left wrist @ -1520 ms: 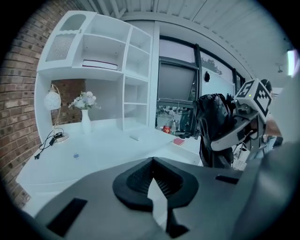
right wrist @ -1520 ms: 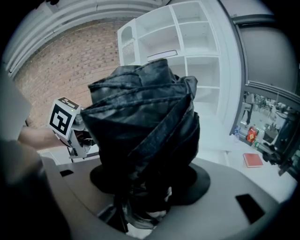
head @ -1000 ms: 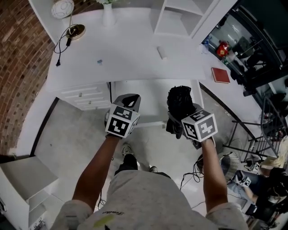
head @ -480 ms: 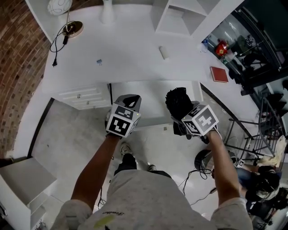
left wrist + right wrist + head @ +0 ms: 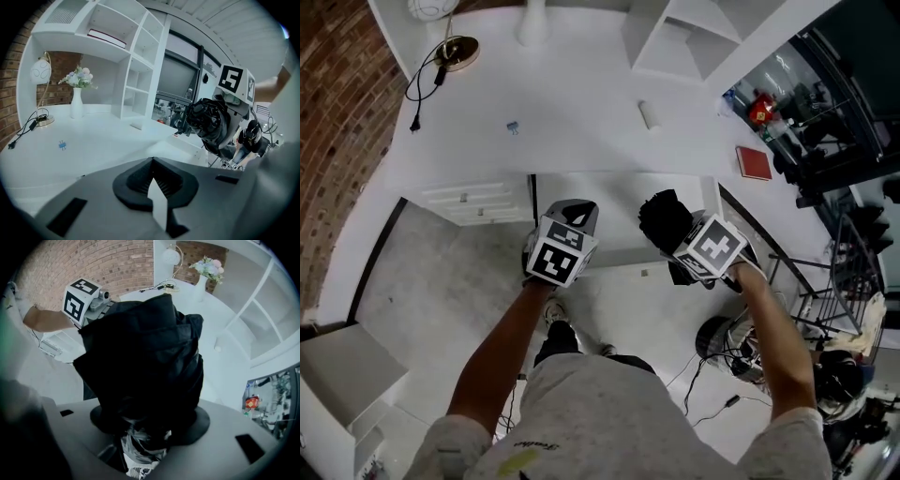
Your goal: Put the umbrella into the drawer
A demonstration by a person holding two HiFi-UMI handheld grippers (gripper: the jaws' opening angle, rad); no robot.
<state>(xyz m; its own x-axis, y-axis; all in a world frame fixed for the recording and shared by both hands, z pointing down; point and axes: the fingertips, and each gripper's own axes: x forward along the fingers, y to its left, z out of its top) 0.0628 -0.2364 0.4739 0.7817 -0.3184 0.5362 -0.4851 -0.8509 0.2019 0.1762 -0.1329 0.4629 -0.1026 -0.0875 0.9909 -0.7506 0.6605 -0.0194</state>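
Observation:
The folded black umbrella [image 5: 664, 216] hangs over the open white drawer [image 5: 614, 211] under the desk's middle, with my right gripper [image 5: 677, 234] shut on its lower end. In the right gripper view the umbrella [image 5: 140, 352] fills the middle and hides the fingertips of that gripper [image 5: 145, 427]. My left gripper [image 5: 574, 211] hovers over the drawer's left part, shut and holding nothing. In the left gripper view its jaws [image 5: 154, 180] meet, and the umbrella [image 5: 208, 124] shows to the right.
On the white desk [image 5: 581, 94] lie a lamp base with a cable [image 5: 455, 52], a vase [image 5: 532, 23], a small blue clip [image 5: 514, 127], a white cylinder [image 5: 647, 114] and a red book [image 5: 753, 161]. A shut drawer unit [image 5: 473, 199] stands at the left. Cables and a metal rack [image 5: 825, 300] are at the right.
My right gripper has turned and shifted a little left with the umbrella, and its arm now reaches in from further right. The left gripper has hardly moved.

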